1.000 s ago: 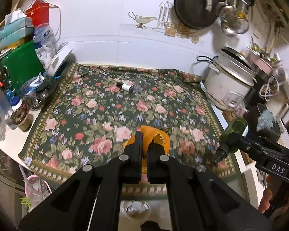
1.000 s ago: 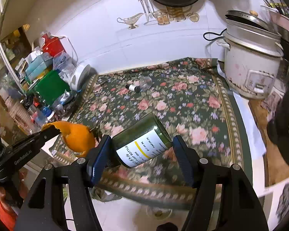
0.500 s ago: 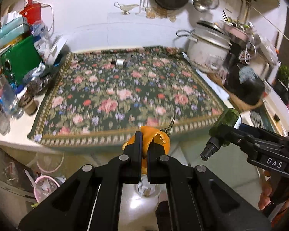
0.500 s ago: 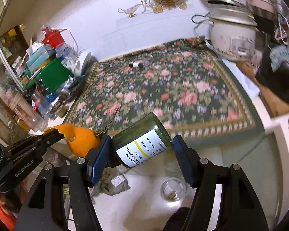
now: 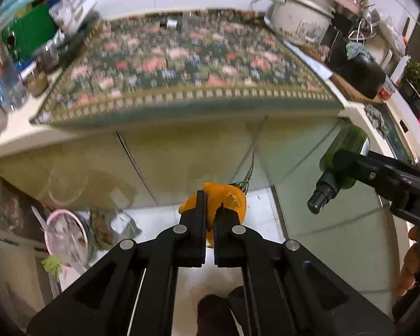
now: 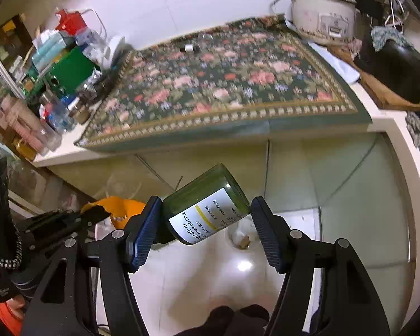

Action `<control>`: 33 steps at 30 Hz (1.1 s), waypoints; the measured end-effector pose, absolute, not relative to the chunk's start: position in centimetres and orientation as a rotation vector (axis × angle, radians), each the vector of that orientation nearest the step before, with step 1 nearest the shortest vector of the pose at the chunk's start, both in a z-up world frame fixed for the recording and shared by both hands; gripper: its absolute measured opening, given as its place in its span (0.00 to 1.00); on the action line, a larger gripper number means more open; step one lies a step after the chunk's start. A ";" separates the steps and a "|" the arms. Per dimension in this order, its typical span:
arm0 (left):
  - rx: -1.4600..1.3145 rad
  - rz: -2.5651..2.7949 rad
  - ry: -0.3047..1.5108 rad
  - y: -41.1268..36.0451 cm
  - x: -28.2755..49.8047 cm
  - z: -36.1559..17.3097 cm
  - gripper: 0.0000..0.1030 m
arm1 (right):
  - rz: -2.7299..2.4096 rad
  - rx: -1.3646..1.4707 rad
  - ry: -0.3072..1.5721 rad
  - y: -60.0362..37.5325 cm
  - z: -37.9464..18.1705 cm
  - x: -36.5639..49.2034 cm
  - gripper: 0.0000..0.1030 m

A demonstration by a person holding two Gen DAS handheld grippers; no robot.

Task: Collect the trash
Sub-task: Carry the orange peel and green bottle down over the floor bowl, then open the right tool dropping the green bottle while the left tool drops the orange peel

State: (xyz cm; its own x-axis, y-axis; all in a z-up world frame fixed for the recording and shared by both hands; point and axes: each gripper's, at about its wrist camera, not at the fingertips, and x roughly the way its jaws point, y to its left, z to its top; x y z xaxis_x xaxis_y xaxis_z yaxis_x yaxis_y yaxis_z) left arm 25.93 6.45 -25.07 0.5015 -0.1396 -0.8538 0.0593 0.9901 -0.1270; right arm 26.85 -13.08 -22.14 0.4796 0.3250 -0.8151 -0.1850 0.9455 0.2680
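Observation:
My left gripper (image 5: 210,205) is shut on an orange peel (image 5: 232,200), held in the air in front of the counter's cupboard doors, above the pale floor. My right gripper (image 6: 204,218) is shut on a dark green pump bottle (image 6: 207,210) with a white label, gripped across its body. In the left wrist view that bottle (image 5: 344,162) hangs at the right with its black pump head pointing down. The orange peel (image 6: 120,210) shows at the left of the right wrist view. A small bottle (image 6: 189,47) lies at the far side of the floral cloth (image 6: 224,84).
A pink-rimmed bin (image 5: 67,240) lined with clear plastic stands on the floor at the left, with wrappers beside it. A floor drain (image 6: 242,238) lies below the bottle. A rice cooker (image 6: 322,16) and clutter (image 6: 56,70) flank the cloth. Dark shoes (image 6: 232,316) show at the bottom.
Both grippers have drawn back from over the floral cloth and sunk in front of the counter, each still holding its item. The cupboard doors and floor now fill the lower views.

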 end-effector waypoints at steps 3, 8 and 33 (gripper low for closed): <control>-0.090 -0.122 1.074 5.5 25.9 -27.4 0.02 | 0.304 0.138 1.072 -13.7 -24.7 27.1 0.61; -0.102 -0.102 1.125 4.0 27.0 -33.1 0.02 | 0.292 0.126 1.162 -15.1 -30.7 28.4 0.61; -0.165 -0.082 1.205 1.9 36.5 -69.2 0.02 | 0.398 0.099 1.290 -14.6 -66.1 36.1 0.61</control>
